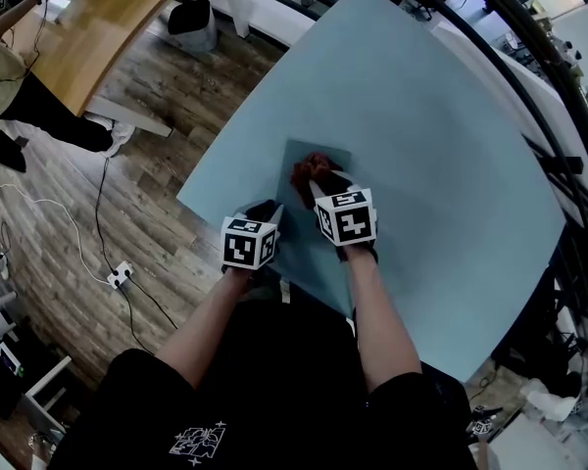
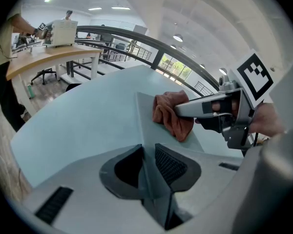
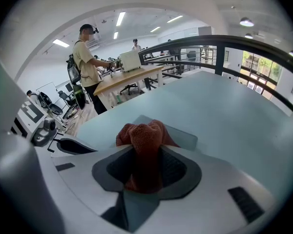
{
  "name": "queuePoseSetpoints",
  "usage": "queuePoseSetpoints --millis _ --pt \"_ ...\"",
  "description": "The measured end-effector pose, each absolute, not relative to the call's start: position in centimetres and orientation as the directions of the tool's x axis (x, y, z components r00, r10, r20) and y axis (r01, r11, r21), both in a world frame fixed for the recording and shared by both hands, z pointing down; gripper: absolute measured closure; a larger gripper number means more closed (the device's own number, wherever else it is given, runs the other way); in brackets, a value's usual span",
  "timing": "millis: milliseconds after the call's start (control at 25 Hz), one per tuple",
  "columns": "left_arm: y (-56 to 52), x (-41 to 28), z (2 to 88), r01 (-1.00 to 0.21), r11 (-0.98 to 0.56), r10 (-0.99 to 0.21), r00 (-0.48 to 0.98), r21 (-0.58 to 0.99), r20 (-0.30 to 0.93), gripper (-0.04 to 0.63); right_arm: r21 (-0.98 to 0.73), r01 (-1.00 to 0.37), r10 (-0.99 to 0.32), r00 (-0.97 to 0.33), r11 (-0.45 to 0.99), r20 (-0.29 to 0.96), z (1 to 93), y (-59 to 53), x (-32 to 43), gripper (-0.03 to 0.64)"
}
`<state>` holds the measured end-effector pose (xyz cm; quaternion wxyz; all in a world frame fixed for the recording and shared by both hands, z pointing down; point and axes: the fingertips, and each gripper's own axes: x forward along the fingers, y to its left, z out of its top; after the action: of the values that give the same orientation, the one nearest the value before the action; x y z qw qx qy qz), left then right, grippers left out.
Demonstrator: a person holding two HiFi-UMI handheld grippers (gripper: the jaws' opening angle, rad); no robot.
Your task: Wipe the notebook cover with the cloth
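A teal notebook (image 1: 296, 151) lies flat on the teal table (image 1: 421, 116), close to its near-left edge. My right gripper (image 1: 318, 186) is shut on a rust-red cloth (image 1: 312, 171) and presses it onto the notebook's far part. In the right gripper view the cloth (image 3: 142, 140) bulges out between the jaws of the right gripper (image 3: 145, 172), over the notebook (image 3: 185, 139). My left gripper (image 1: 271, 210) is at the notebook's left edge. In the left gripper view the left gripper (image 2: 147, 167) is shut on the thin edge of the notebook (image 2: 146, 116), with the cloth (image 2: 170, 115) and the right gripper (image 2: 183, 110) beyond.
The table's left edge (image 1: 201, 179) drops to a wood floor with cables and a power strip (image 1: 119, 276). A wooden desk (image 1: 98, 27) stands at the far left, with a person (image 3: 88, 62) beside it. A dark railing (image 1: 559, 116) runs along the table's right side.
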<state>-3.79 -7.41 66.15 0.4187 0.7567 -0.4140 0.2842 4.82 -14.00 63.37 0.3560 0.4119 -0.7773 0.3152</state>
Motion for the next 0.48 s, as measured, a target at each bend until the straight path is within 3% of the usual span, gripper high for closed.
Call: queuePoseSetpoints --millis 480 --pt "-7.4 -3.8 66.1 -0.864 -0.304 -0.393 0.497 0.401 0.774 0.505 -0.163 -0.924 -0.465 -0.320 0.346 0.825 63.3 -12.8 11.1 0.479"
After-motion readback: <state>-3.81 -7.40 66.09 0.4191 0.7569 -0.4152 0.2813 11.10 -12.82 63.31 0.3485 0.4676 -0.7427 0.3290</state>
